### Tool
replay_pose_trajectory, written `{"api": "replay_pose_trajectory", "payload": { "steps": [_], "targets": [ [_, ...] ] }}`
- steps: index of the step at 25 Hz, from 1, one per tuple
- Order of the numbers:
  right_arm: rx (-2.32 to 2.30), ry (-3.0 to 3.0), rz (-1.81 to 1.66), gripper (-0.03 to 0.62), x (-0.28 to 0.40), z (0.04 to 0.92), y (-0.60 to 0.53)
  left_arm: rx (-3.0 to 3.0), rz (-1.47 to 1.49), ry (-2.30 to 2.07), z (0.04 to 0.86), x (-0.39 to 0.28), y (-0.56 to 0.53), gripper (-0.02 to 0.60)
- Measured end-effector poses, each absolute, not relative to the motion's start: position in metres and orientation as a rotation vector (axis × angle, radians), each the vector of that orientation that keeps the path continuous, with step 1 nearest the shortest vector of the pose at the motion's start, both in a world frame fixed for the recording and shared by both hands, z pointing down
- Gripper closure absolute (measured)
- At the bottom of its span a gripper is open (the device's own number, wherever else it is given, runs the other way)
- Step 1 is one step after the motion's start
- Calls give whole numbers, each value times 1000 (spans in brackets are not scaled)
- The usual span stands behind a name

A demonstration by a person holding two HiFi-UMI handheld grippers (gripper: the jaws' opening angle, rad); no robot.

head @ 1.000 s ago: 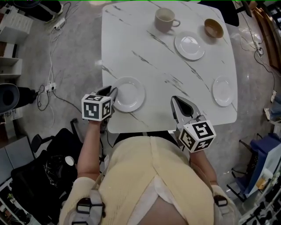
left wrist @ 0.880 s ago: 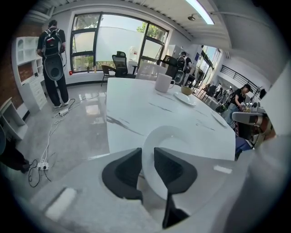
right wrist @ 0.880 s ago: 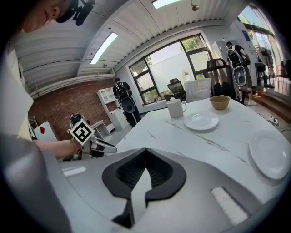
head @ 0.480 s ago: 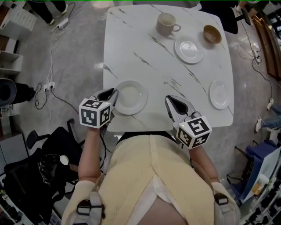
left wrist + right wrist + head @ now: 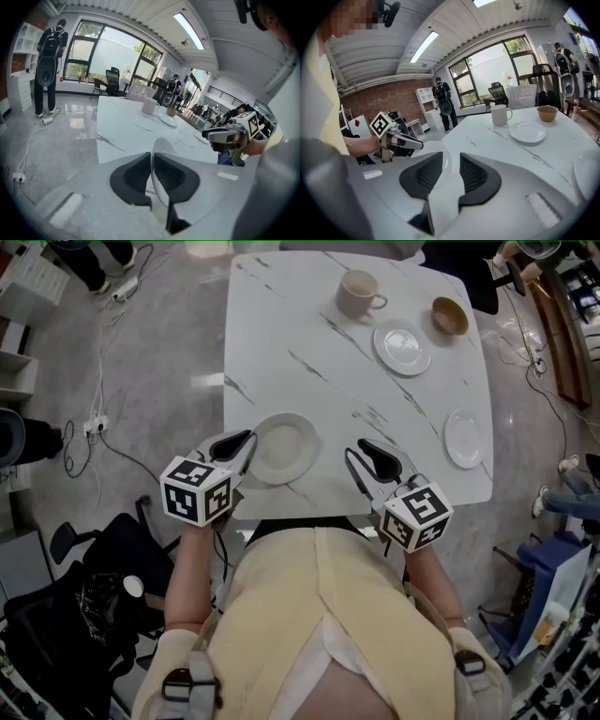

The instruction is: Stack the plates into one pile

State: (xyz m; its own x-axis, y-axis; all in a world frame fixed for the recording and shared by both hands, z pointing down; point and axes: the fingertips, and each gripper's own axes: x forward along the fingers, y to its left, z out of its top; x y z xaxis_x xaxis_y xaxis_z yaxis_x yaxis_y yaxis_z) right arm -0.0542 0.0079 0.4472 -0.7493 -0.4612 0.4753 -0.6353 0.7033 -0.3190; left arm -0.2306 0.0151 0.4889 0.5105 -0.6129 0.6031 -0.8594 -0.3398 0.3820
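At the white marbled table's [image 5: 309, 362] near edge, the round white ceramic plate [image 5: 286, 448] is in my left claw [image 5: 246, 446], whose jaws have just been closing. Only its own view shows pads pinching the rim. My right claw [image 5: 359, 457], earlier pressed together, has just spread and is empty.
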Motion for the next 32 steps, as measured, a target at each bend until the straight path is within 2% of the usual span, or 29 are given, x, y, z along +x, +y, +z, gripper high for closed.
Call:
{"api": "replay_pose_trajectory", "payload": {
  "steps": [6, 11, 19, 27, 32],
  "targets": [
    [848, -2556, 682, 477, -59, 450, 11, 2152, 310, -1072, 468, -219, 20, 569],
    [761, -2559, 657, 442, -74, 455, 19, 2202, 215, -975, 454, -217, 23, 572],
    [672, -2580, 647, 442, -89, 466, 17, 2319, 113, -810, 431, -212, 28, 573],
    [624, -2608, 783, 442, -91, 472, 11, 2305, 9, -838, 410, -214, 19, 572],
    [592, -2637, 839, 428, -86, 470, 1, 2312, -45, -825, 396, -192, 11, 572]
  ]
}}
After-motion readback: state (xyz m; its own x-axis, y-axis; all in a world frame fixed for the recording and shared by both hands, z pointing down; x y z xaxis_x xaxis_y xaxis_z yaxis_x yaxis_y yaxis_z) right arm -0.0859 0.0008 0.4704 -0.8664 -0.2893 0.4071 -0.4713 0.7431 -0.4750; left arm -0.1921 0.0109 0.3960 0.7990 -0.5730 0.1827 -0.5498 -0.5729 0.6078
